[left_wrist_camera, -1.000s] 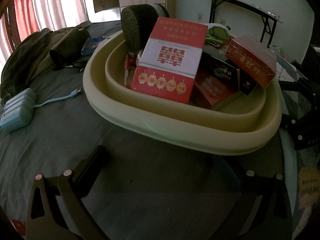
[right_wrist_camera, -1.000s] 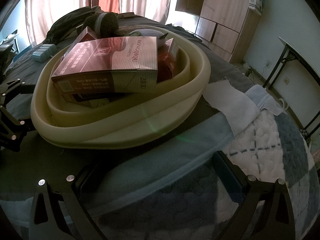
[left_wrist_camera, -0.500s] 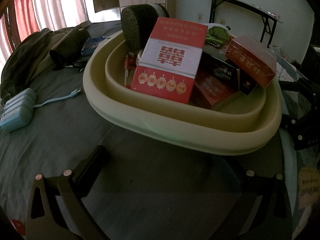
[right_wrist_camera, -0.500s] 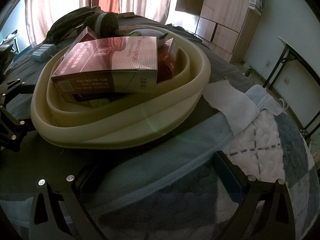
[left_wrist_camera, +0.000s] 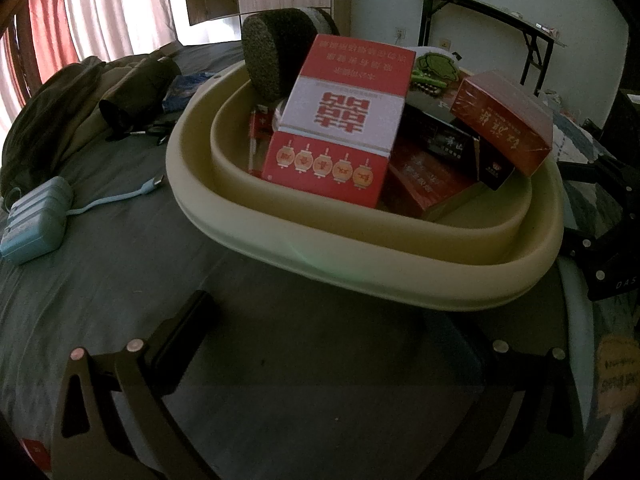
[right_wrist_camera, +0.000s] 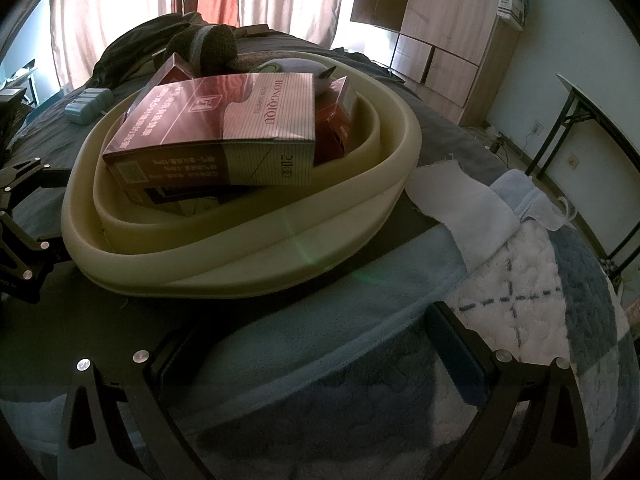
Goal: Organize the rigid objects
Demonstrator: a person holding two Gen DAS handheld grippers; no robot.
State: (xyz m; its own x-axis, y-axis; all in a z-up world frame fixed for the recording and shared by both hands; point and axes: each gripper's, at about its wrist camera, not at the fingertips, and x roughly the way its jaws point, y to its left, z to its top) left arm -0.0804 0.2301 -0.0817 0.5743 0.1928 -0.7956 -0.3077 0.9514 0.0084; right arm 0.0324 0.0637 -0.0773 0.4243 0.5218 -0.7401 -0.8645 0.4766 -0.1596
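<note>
A cream basin (left_wrist_camera: pixel 400 264) is sitting on the bed (left_wrist_camera: pixel 120 260), holding a tilted red-and-white box (left_wrist_camera: pixel 340 128), dark red cartons (left_wrist_camera: pixel 504 120) and a maroon-and-grey carton (right_wrist_camera: pixel 224 120). Just short of the basin, the left hand-held gripper (left_wrist_camera: pixel 324 344) and right hand-held gripper (right_wrist_camera: pixel 316 348) are both gaping wide, holding nothing.

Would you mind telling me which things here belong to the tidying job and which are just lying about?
Job:
basin
red-and-white box
dark red box
maroon box
black box
grey roll

Lying about:
blue power bank
dark clothes
white cloth
checked blanket
folding table
</note>
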